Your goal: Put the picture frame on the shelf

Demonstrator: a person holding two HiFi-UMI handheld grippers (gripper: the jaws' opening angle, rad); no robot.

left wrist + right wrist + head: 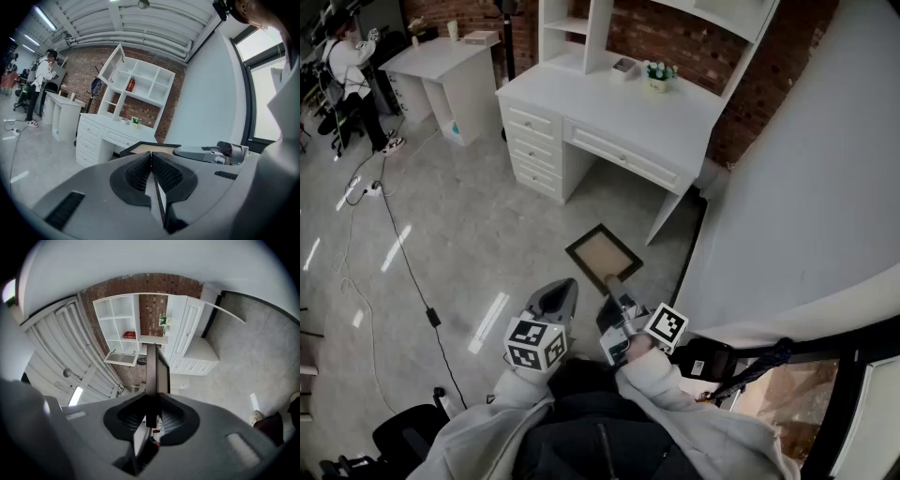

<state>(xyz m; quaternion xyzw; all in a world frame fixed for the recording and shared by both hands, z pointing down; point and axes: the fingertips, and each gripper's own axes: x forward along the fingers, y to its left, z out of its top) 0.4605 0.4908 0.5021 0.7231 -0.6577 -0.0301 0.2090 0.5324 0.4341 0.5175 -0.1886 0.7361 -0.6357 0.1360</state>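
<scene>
Cropping at the head view's top edge hides most of the shelf [573,26] above the white desk [609,105]. The picture frame [603,253] has a dark rim and a tan panel. It hangs face up over the floor, its near corner pinched in the right gripper [611,284], whose own view shows it only edge-on. The left gripper [563,292] is alongside, jaws together and empty.

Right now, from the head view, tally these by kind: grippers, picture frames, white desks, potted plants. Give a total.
2 grippers: left gripper, right gripper
1 picture frame
2 white desks: large desk, small desk
1 potted plant
Total: 6
</scene>
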